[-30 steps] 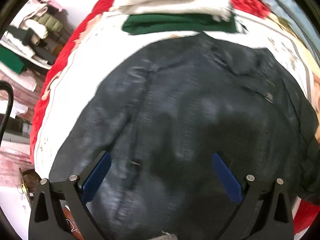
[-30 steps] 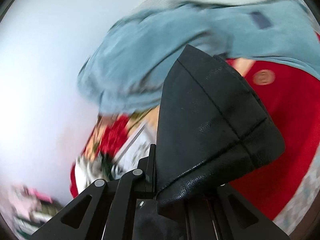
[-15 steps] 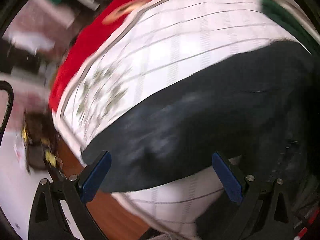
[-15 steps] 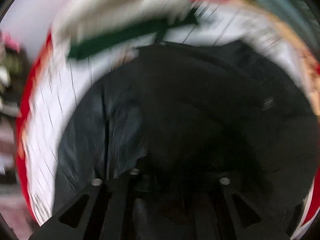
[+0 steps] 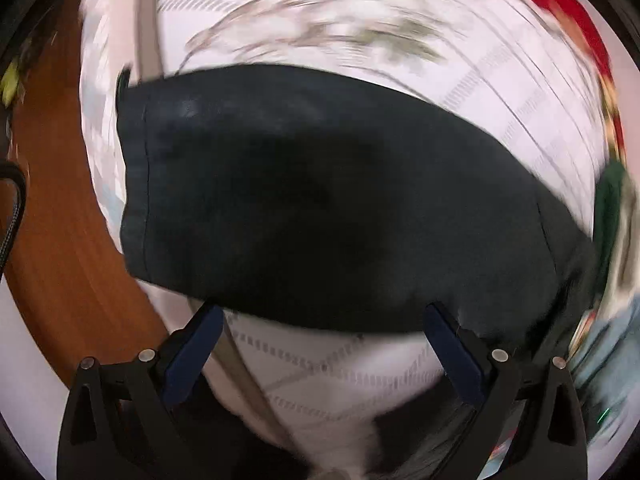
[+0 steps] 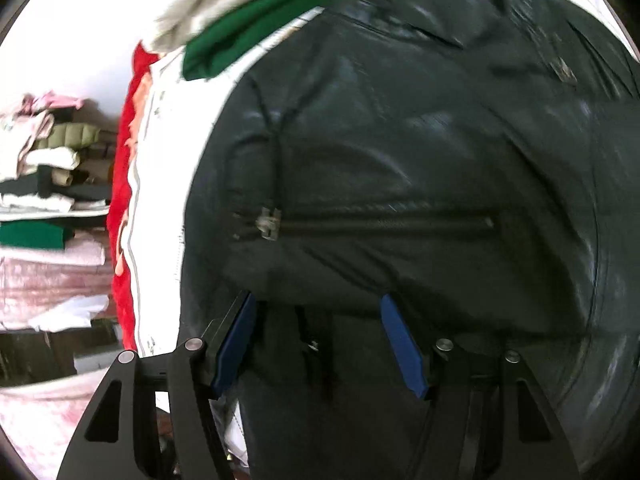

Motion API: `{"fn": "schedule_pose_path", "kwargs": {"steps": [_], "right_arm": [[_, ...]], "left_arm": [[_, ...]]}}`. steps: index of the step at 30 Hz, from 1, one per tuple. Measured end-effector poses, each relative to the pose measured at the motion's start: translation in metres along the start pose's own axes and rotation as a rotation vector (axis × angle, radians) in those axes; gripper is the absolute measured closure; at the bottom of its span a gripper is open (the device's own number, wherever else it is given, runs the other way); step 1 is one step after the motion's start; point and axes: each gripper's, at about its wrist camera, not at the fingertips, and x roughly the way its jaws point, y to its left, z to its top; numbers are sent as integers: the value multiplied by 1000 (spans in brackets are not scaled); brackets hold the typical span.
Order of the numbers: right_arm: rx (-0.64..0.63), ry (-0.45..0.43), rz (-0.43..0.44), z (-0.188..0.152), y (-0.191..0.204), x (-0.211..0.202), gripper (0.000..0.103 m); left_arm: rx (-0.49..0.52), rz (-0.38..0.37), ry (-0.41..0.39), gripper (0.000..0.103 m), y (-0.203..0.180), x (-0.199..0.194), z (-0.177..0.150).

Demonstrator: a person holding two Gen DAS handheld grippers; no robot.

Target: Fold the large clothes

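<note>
With both the left tool and right tool spread apart and empty, pinch the black jacket's sleeve near its cuff and fold it squarely inward.

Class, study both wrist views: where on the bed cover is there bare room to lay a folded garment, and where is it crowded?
Bare cover lies beside the jacket sleeve, and a strip between the black jacket and the red border. The far end is crowded with the green garment.
</note>
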Motion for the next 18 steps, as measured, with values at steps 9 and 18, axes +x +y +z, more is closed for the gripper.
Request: {"fn": "schedule_pose_path", "kwargs": {"steps": [9,18], "right_arm": [[16,-7,17,4,24,19,36],[-7,25,49,1,41,16,36]], "left_arm": [[-104,-5,-240,60,6,-25,49],[-41,-232,-238,69,-6,-42,58]]}}
